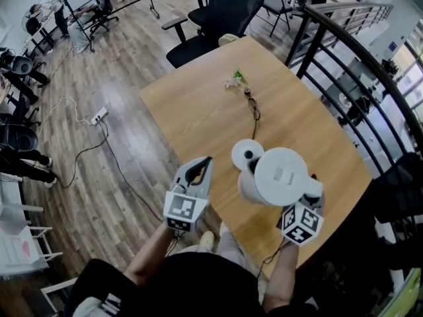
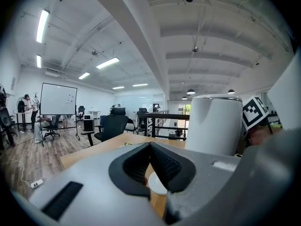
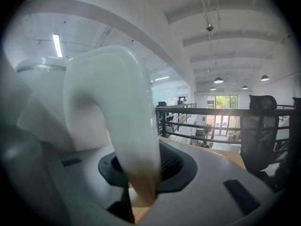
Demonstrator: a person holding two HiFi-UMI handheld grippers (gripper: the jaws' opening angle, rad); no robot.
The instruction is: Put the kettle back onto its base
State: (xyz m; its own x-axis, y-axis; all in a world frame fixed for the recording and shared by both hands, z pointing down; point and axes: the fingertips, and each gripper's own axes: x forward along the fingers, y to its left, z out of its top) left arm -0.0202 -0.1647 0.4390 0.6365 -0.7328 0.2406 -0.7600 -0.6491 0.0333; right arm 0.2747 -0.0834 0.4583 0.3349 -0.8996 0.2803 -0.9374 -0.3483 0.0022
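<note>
My right gripper [image 1: 309,197] is shut on the handle [image 3: 117,126] of the white kettle [image 1: 281,176] and holds it just above the near right part of the wooden table [image 1: 198,104]. The round white base [image 1: 248,154] with a dark centre lies on the table, right beside the kettle's far left side. In the right gripper view, the handle fills the gap between the jaws of my right gripper [image 3: 141,173]. My left gripper [image 1: 198,174] hovers left of the kettle, its pads meeting with nothing held. The left gripper view shows that gripper [image 2: 150,147], the kettle [image 2: 214,124] at the right, and a bit of the base [image 2: 157,185].
A black cord [image 1: 253,107] runs from the base toward a small green and pink object [image 1: 234,79] at the table's far side. A black office chair [image 1: 218,12] stands behind the table. A dark railing [image 1: 370,65] runs along the right. A power strip [image 1: 99,115] lies on the floor at the left.
</note>
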